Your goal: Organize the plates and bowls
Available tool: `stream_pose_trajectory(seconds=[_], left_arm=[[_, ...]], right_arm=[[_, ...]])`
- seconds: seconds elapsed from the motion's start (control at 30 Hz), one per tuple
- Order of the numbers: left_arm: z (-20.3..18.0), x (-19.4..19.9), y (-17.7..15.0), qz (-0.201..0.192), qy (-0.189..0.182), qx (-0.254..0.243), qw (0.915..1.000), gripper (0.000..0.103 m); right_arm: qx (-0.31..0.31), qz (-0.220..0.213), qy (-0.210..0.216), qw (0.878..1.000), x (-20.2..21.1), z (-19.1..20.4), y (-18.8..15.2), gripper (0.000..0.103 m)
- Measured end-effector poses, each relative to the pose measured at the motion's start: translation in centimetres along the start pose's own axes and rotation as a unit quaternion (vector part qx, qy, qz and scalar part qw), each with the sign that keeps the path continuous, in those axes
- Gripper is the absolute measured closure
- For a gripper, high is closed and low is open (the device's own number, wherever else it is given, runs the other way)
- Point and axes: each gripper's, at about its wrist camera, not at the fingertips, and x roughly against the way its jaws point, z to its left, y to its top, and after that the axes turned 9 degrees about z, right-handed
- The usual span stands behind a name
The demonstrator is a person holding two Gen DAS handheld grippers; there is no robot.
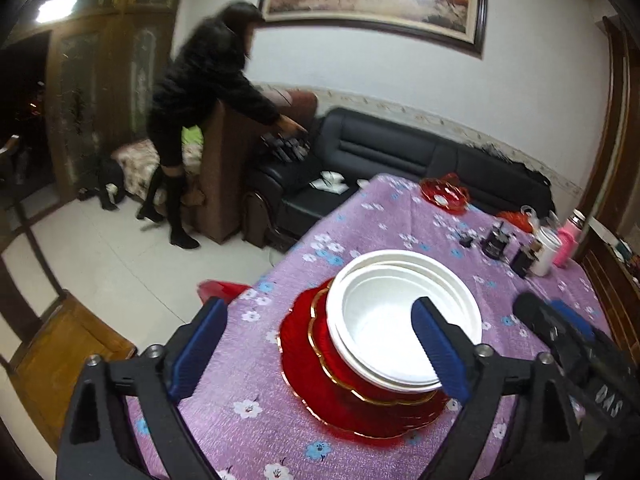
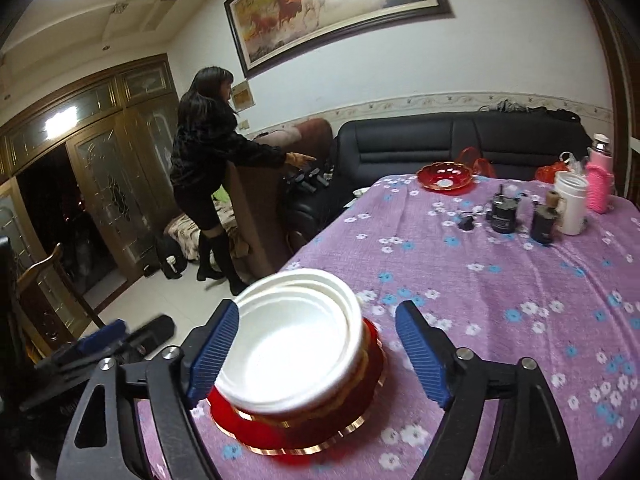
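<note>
A stack of white bowls [image 1: 396, 316] sits in a red gold-rimmed bowl [image 1: 344, 364] on a red plate [image 1: 320, 408], on the purple flowered tablecloth [image 1: 248, 364]. My left gripper [image 1: 320, 352] is open and empty, its fingers either side of the stack's near edge. The right gripper shows at the right edge of the left wrist view [image 1: 560, 328]. In the right wrist view the white bowls [image 2: 296, 344] sit atop the red bowl [image 2: 368, 372] and red plate [image 2: 256, 428]. My right gripper [image 2: 316, 360] is open around them, empty. Another red bowl [image 2: 444, 176] stands at the far end.
Dark jars [image 2: 504, 212], a white container [image 2: 572, 200] and a pink bottle [image 2: 600, 184] stand at the table's far right. A black sofa [image 2: 440, 140] lies behind the table. A person in black [image 2: 204, 160] bends over a brown armchair. A wooden chair [image 1: 60, 352] is left of the table.
</note>
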Motion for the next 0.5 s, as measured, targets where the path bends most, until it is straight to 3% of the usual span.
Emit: stream_pose_trajectory(seconds=[0.2, 0.37, 0.5], left_arm=[[-2.5, 2.6, -2.2, -0.057, 0.047, -0.017, 0.9971, 0.000], [-4.6, 2.7, -3.4, -0.038, 0.037, -0.028, 0.9982, 0.000], [-6.0, 3.1, -4.4, -0.038, 0.036, -0.040, 0.9978, 0.000]], right_arm=[[-0.005, 0.000, -0.057, 0.998, 1.6, -1.7, -4.0, 0.013], [-0.037, 0.024, -0.097, 0.994, 1.9, -3.4, -6.8, 0.012], [-0.045, 0.034, -0.099, 0.994, 2.5, -3.8, -8.4, 0.011]])
